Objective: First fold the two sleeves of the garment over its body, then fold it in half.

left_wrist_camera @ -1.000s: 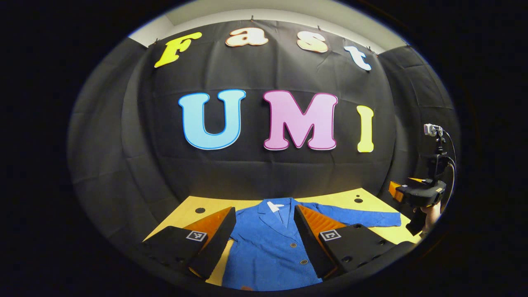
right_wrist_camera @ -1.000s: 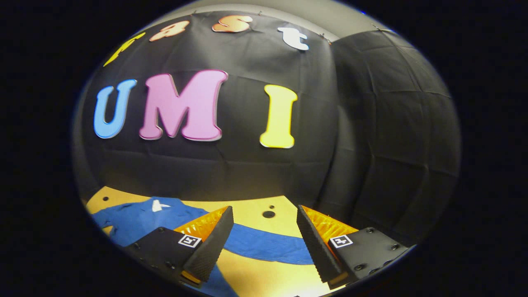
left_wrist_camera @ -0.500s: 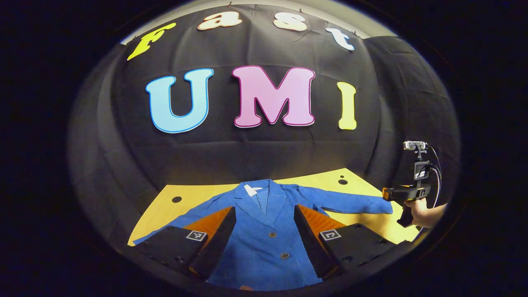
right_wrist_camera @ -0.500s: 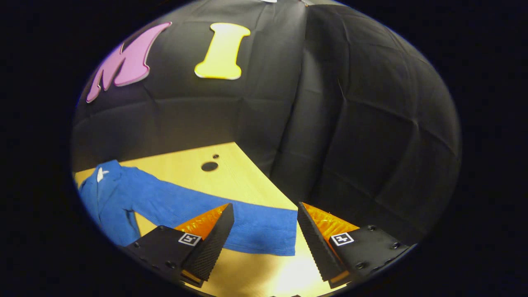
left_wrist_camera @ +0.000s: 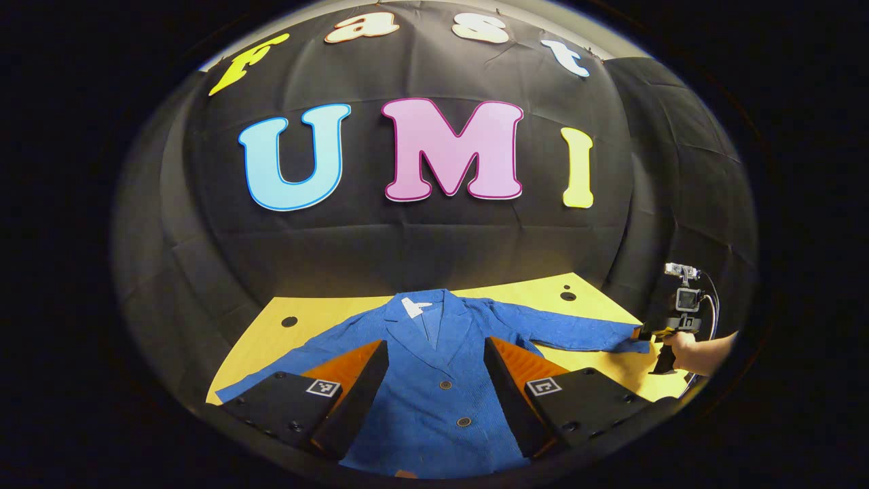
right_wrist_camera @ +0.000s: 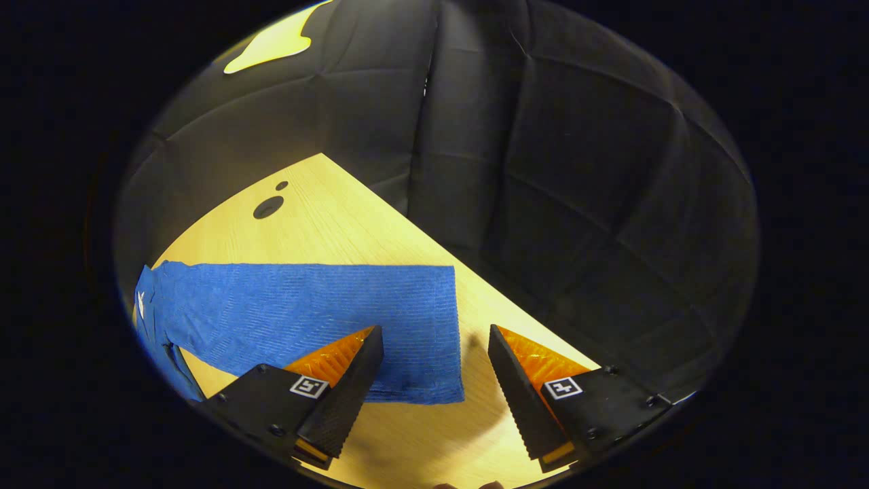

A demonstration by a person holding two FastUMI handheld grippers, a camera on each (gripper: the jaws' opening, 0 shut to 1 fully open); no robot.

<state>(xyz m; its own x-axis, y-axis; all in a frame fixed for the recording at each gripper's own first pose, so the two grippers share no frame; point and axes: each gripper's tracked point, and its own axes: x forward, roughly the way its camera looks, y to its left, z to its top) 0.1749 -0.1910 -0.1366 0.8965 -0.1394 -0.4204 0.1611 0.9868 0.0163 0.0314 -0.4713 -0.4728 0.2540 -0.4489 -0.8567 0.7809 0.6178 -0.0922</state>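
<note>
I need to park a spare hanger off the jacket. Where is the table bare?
Bare table lies behind the right sleeve, around the two holes, and in front of its cuff by the right tool. The back left corner is free. The middle is crowded by the jacket.

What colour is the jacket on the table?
The jacket is bright blue, with small dark buttons down its front. It shows best in the left gripper view.

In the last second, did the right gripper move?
Yes. The right gripper came down toward the table, onto the sleeve cuff.
</note>
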